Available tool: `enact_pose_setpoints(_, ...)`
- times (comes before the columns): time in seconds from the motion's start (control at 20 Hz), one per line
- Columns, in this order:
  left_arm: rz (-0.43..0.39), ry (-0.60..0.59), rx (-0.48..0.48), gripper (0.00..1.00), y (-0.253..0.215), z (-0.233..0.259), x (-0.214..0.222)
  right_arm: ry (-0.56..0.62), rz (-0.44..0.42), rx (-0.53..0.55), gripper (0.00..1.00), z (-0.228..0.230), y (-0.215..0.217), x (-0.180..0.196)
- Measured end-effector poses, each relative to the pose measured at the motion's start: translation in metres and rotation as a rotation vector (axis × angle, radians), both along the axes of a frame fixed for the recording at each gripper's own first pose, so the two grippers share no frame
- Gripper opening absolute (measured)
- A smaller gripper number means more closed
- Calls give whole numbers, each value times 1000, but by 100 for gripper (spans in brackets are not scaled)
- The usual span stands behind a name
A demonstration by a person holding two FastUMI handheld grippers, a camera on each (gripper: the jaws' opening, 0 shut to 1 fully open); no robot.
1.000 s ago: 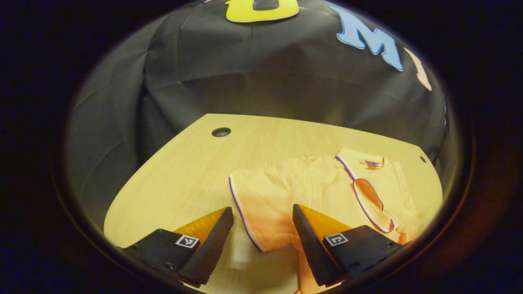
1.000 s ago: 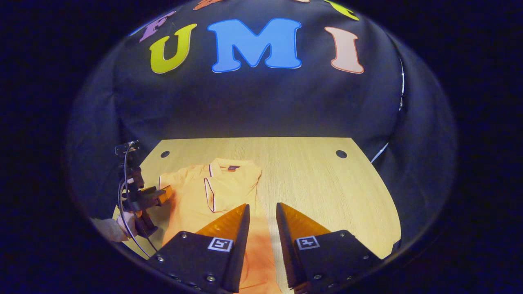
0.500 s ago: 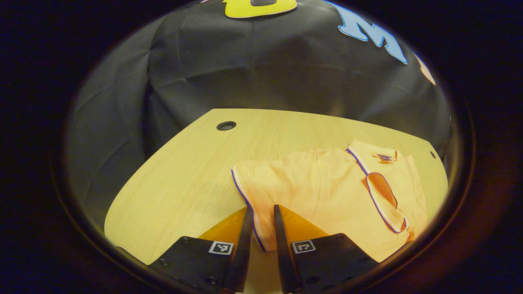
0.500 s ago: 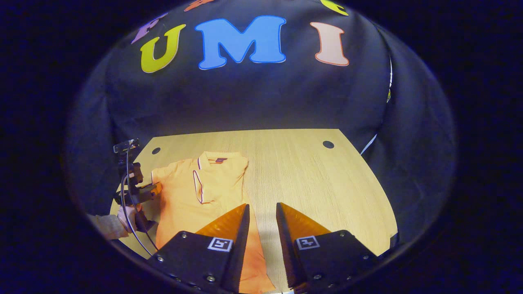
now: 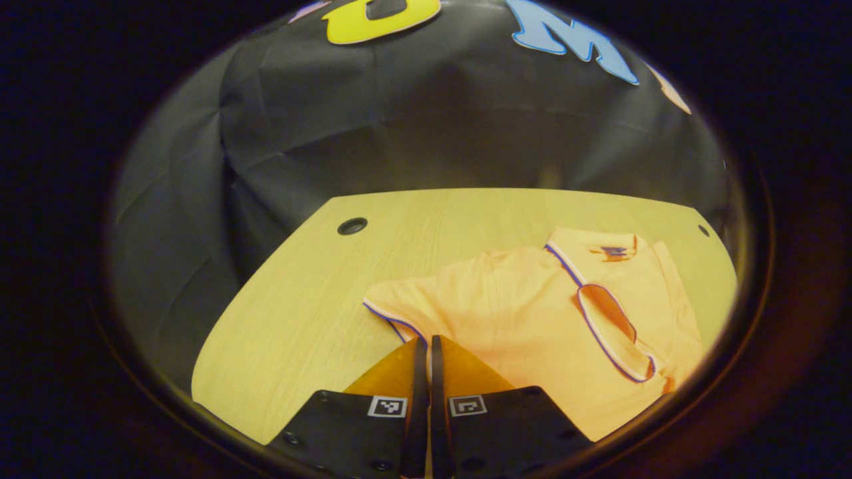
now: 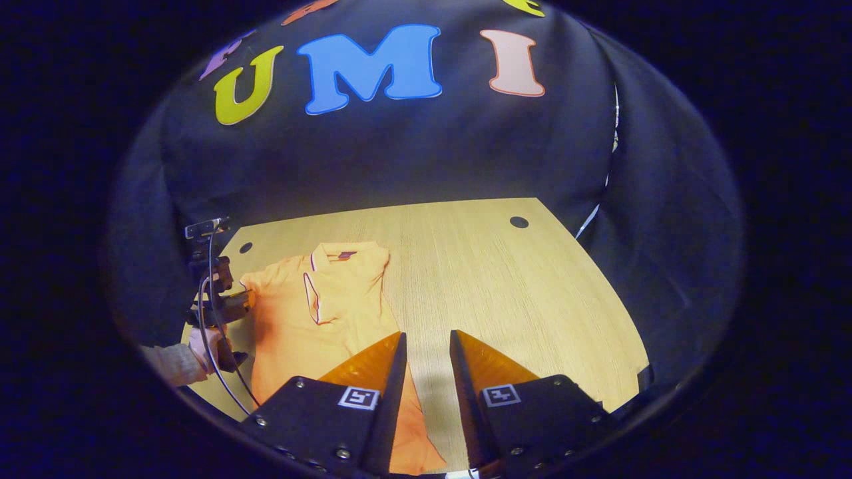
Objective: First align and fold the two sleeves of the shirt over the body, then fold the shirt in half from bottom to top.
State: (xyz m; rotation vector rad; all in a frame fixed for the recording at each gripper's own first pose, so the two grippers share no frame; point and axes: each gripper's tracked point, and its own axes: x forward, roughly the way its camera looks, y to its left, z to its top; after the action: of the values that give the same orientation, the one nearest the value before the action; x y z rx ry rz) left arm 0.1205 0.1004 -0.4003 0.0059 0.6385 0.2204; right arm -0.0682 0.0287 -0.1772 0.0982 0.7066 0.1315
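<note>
My left gripper (image 5: 426, 340) pinches the sleeve (image 5: 399, 313) hem to fold it over the shirt (image 6: 313, 313); my right gripper (image 6: 426, 336), narrowly apart, seems empty.

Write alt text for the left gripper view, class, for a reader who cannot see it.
The left hand-held gripper is closed on the blue-trimmed cuff of the sleeve of an orange polo shirt. The shirt lies on a pale wooden table, collar towards the far edge. Black cloth hangs behind the table.
</note>
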Motion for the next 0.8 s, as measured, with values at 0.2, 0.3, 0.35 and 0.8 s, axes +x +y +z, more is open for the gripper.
enact_pose_setpoints(0.2, -145, -62, 24, 9, -58, 34, 21, 15, -45, 36, 42, -7, -11, -7)
enact_pose_setpoints(0.3, -209, -80, 20, 9, -92, 44, 26, 18, -64, 43, 42, -9, -16, -11)
enact_pose_setpoints(0.35, -240, -85, 14, 9, -109, 48, 27, 15, -73, 45, 42, -10, -18, -12)
enact_pose_setpoints(0.8, -477, -47, -5, 29, -210, 51, 10, 23, -151, 58, 42, -13, -39, -26)
